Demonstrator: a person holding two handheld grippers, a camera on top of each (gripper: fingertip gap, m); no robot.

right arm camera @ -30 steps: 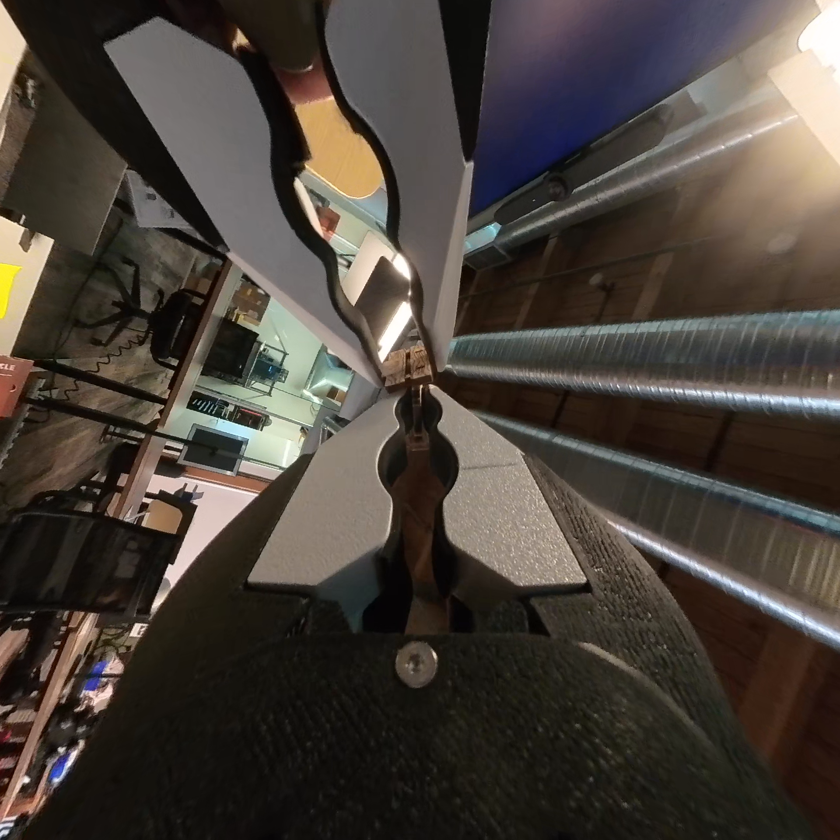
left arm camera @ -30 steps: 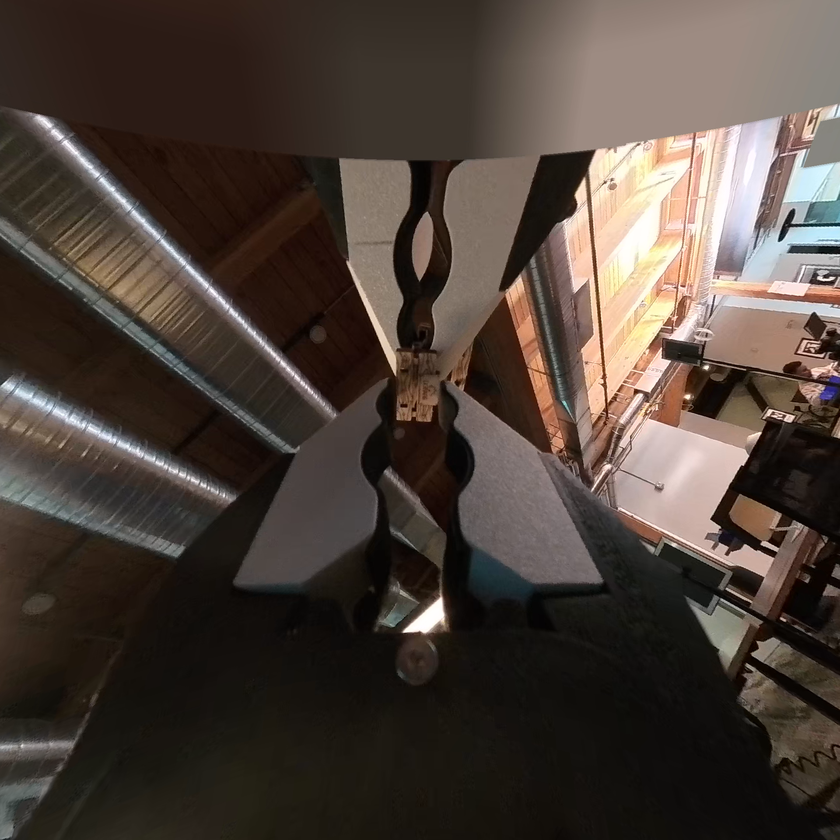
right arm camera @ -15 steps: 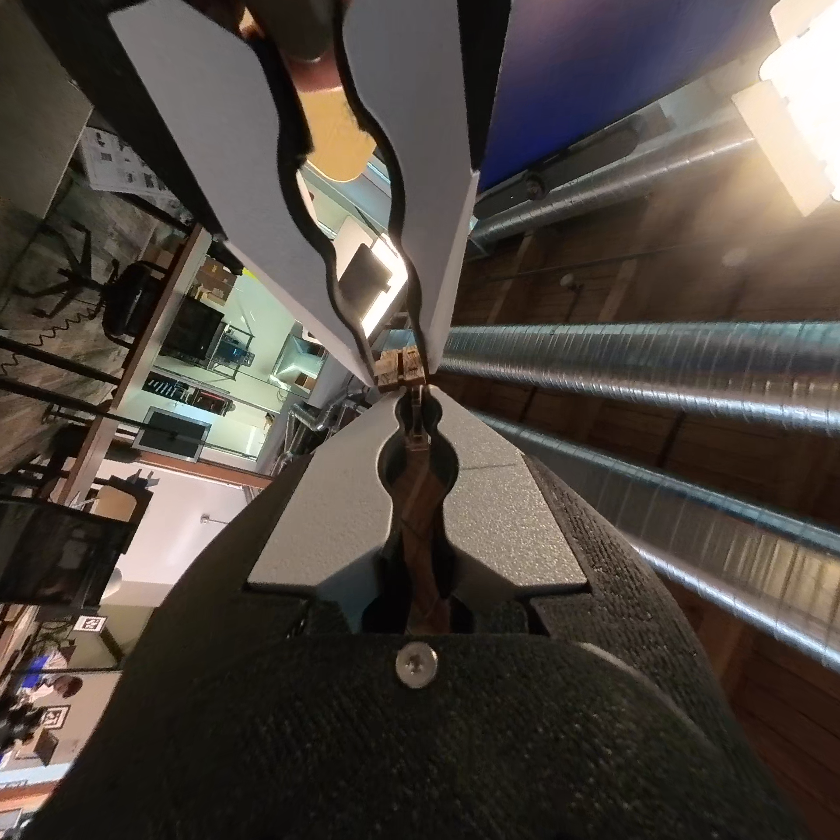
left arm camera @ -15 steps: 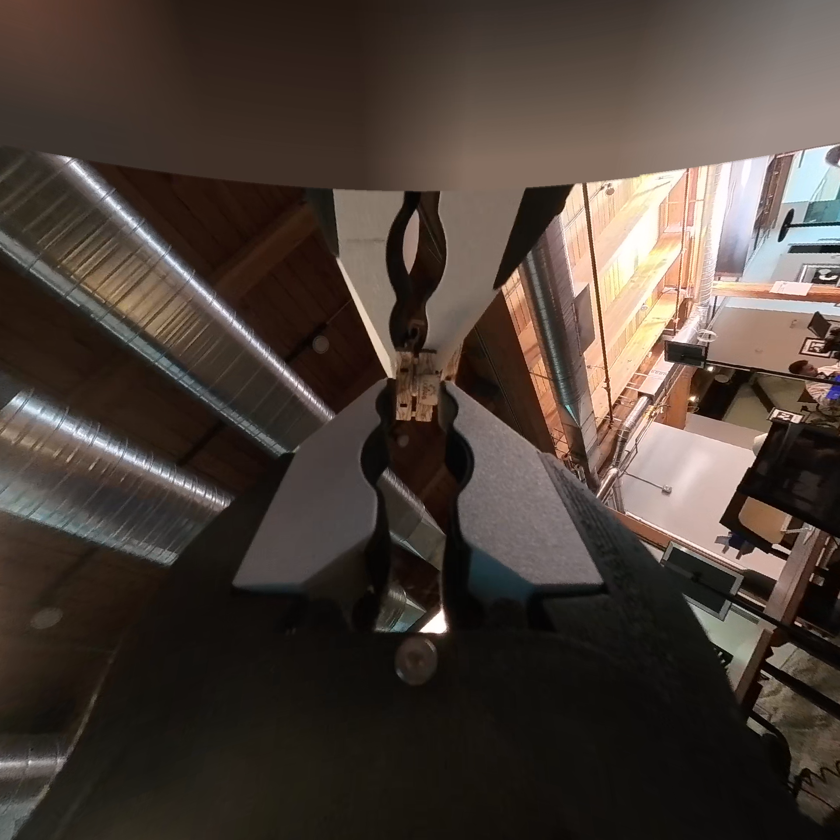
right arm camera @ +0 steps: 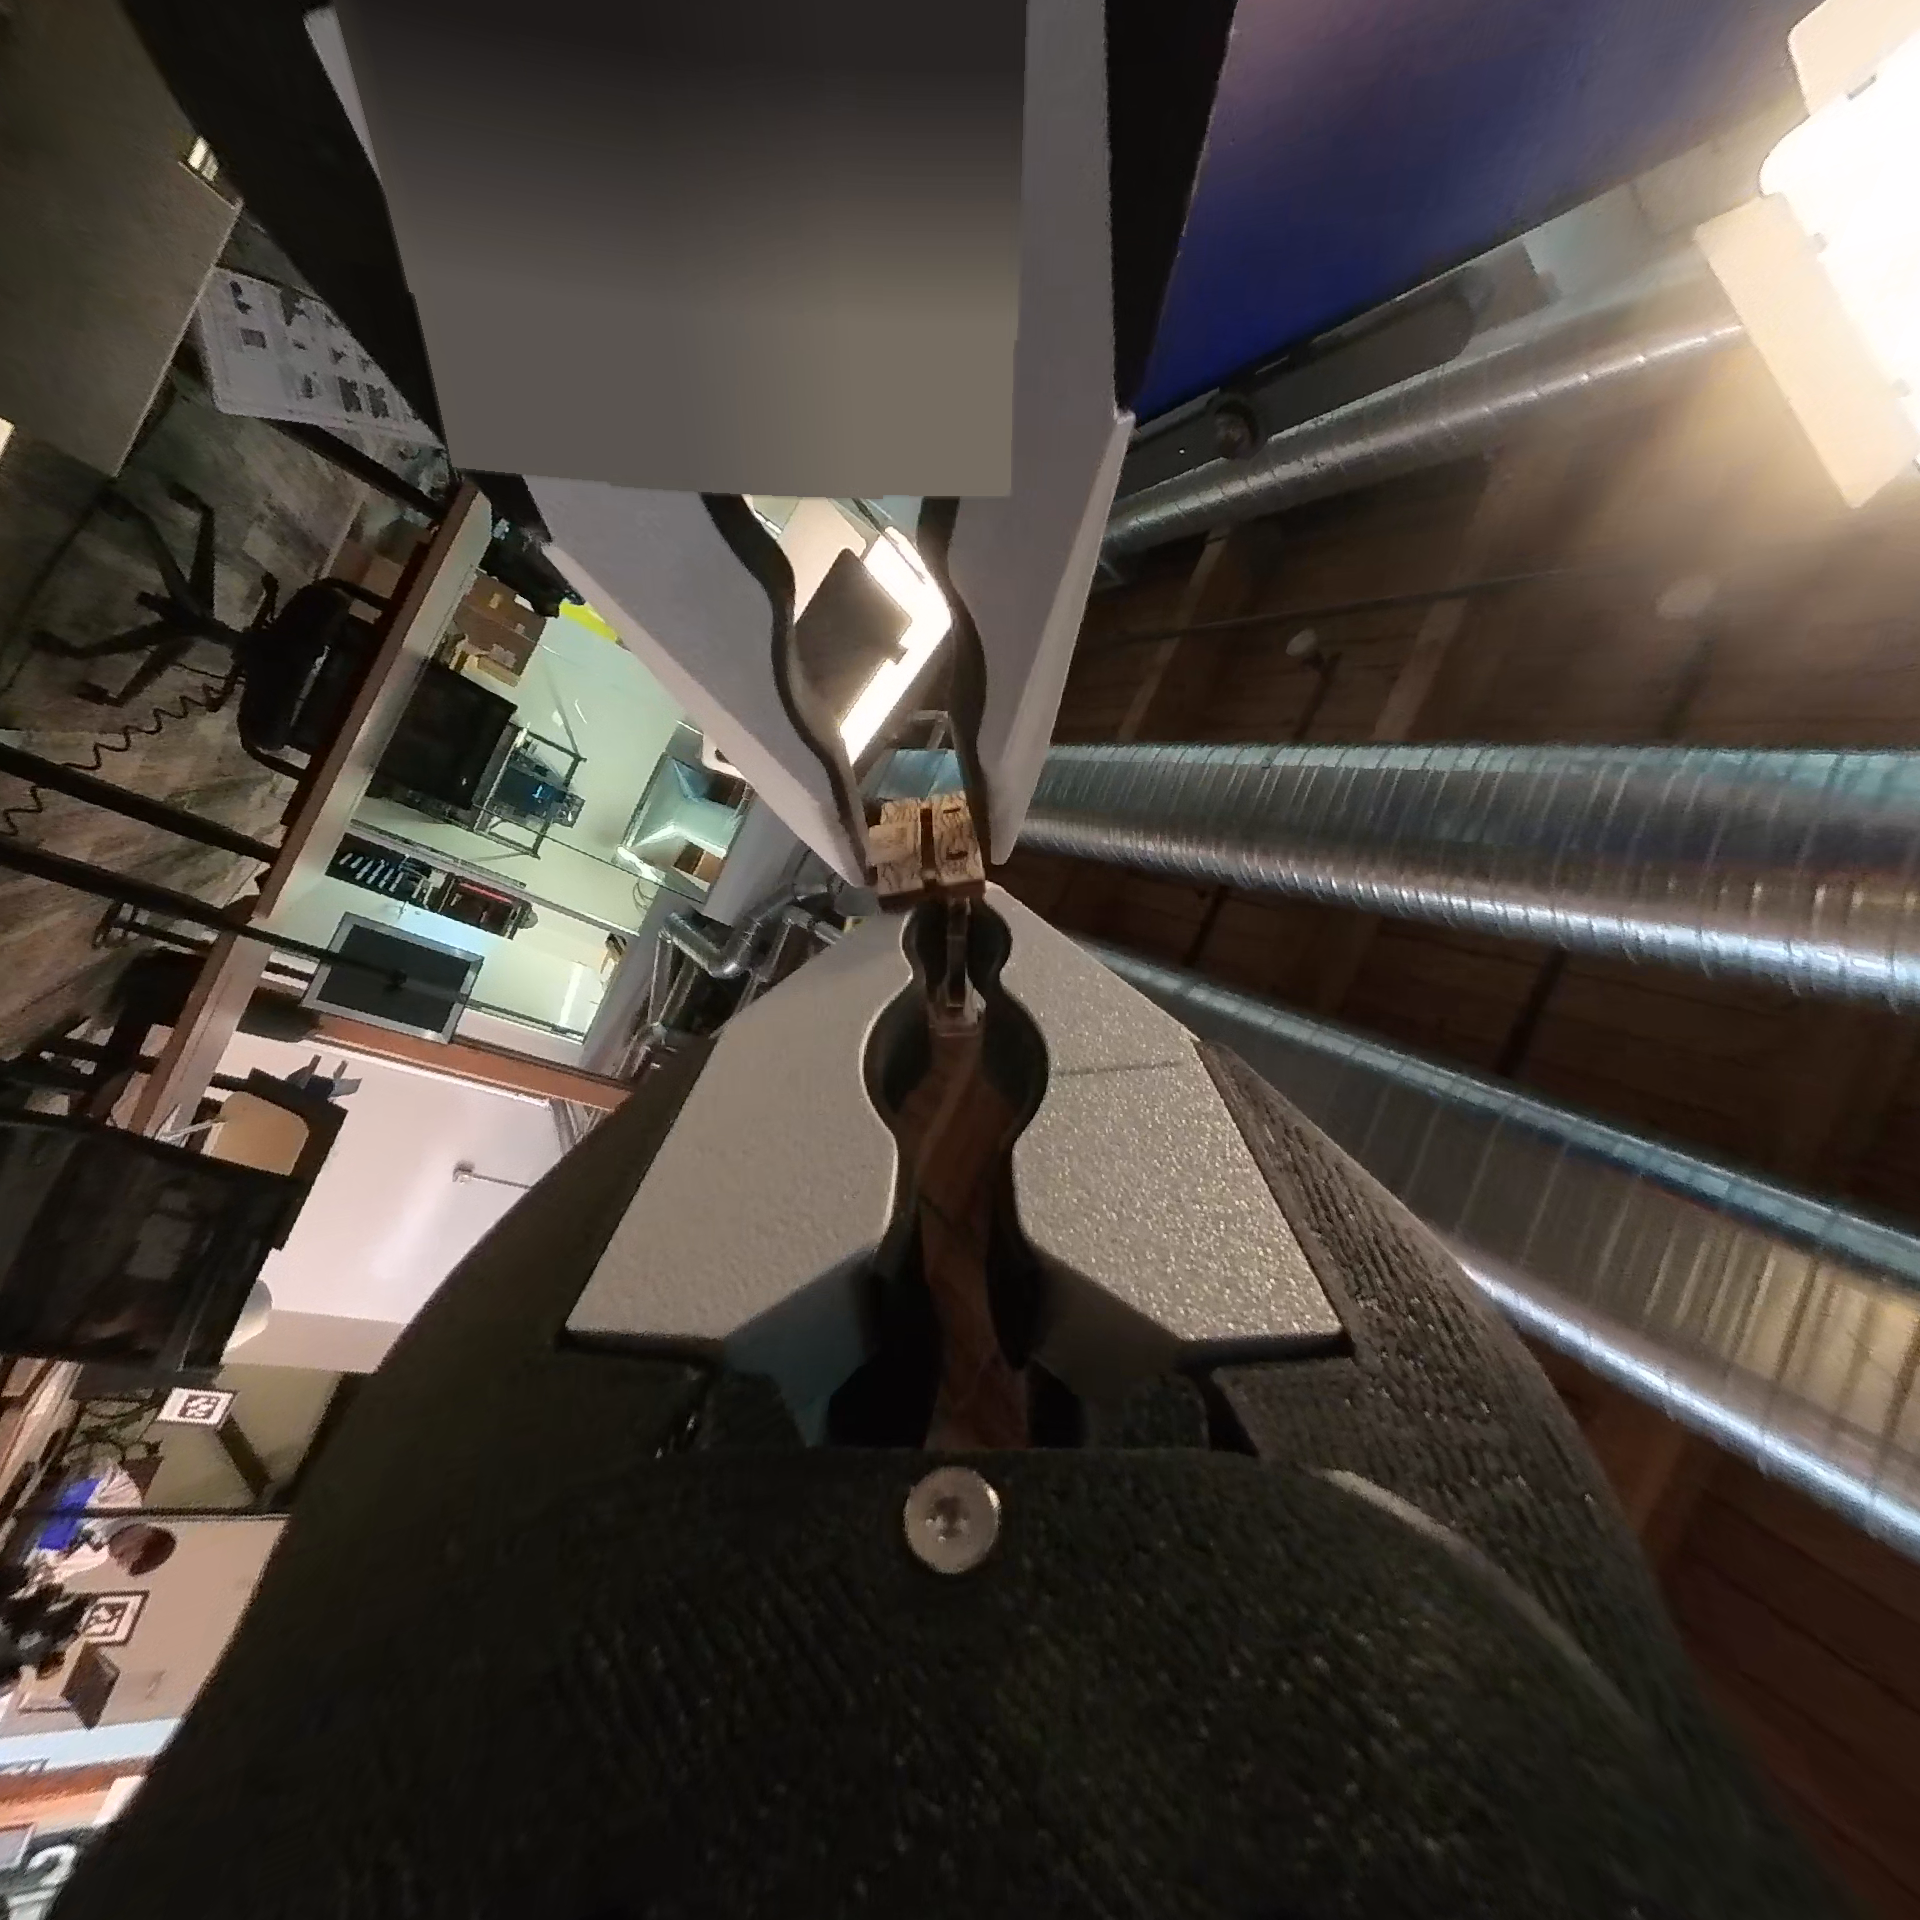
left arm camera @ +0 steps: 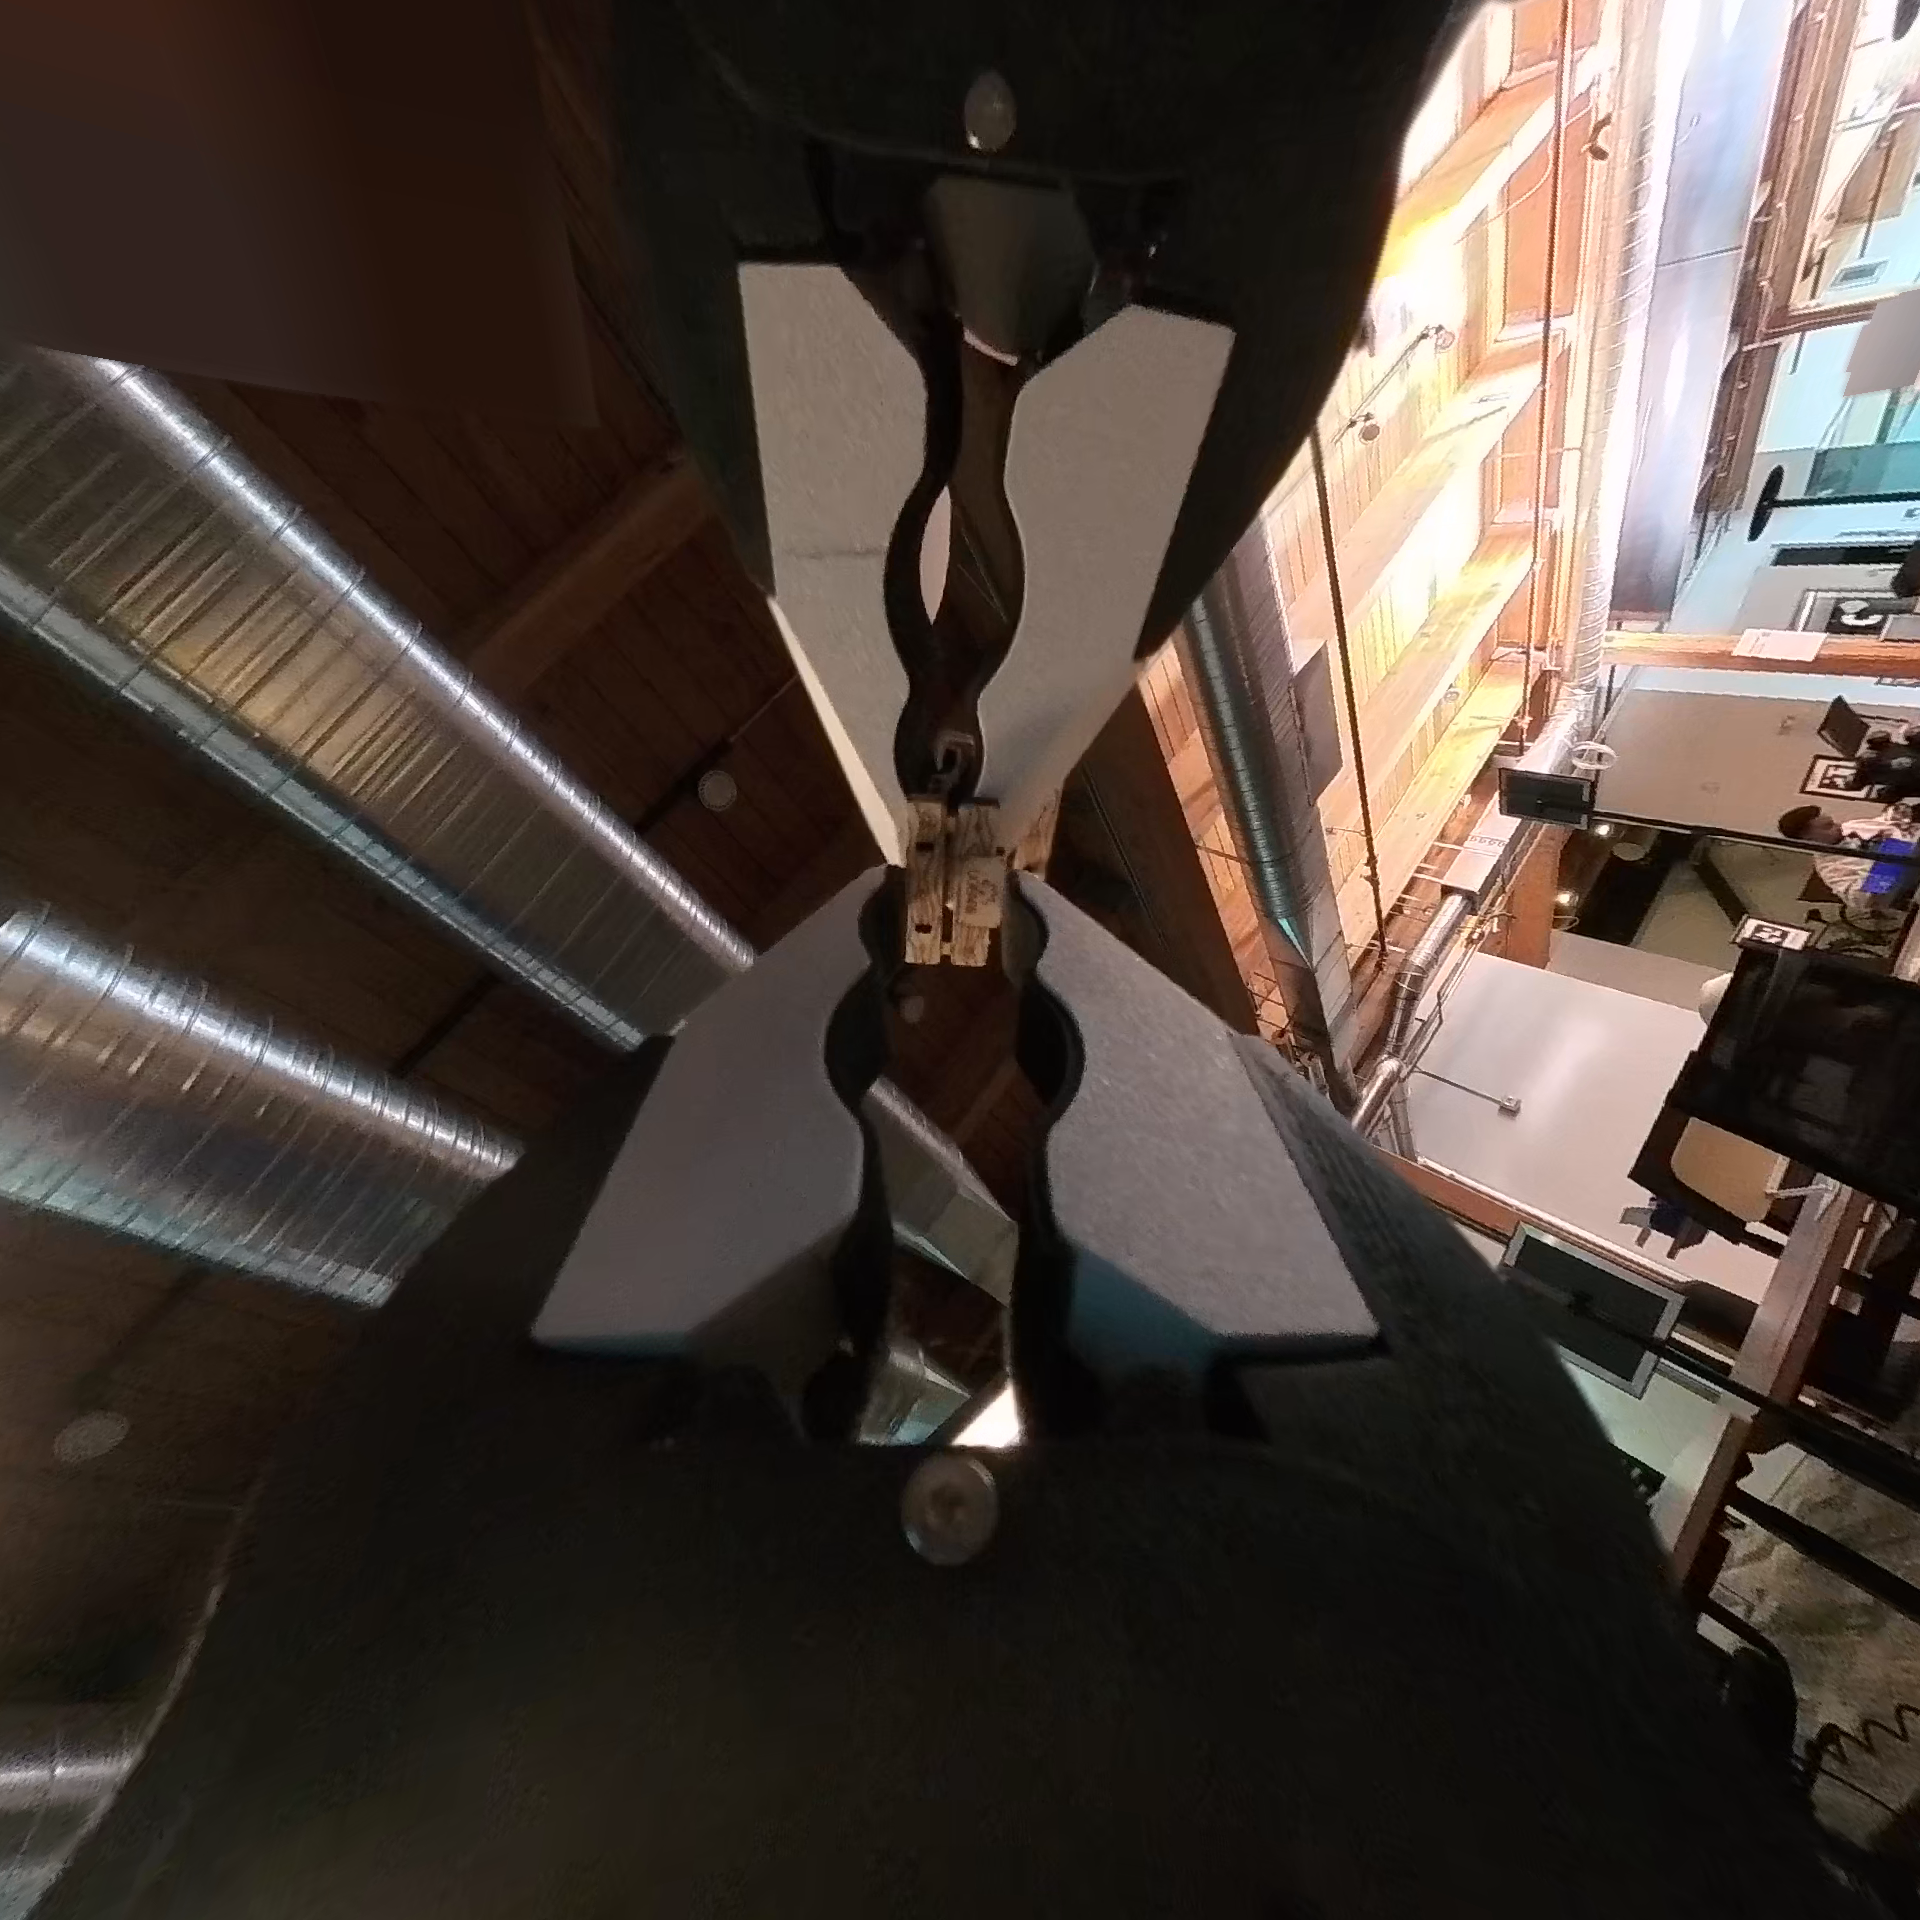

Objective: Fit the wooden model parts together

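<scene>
Both grippers are held up in the air, tip to tip. My left gripper (left arm camera: 951,906) is shut on a small pale wooden block assembly (left arm camera: 956,920), gripped at its sides. My right gripper (left arm camera: 956,805) comes in from the top of the left wrist view, shut on a thin flat part (left arm camera: 957,750) seen edge on, which meets the block. In the right wrist view my right gripper (right arm camera: 951,906) pinches that thin part (right arm camera: 951,971) and the block (right arm camera: 925,847) sits just beyond, between the left gripper's fingertips (right arm camera: 852,831).
Behind the grippers are a dark wooden ceiling and silver air ducts (left arm camera: 312,665) (right arm camera: 1507,831). A bright light panel (right arm camera: 1829,249) is at the upper right. Desks, an office chair (right arm camera: 281,665) and a seated person (left arm camera: 1813,831) are far off. Left and right tips are no more than a few centimetres apart.
Both grippers stay tip to tip on the wooden parts. The pair has tilted a little, so more of the right gripper's body shows in the left wrist view.
</scene>
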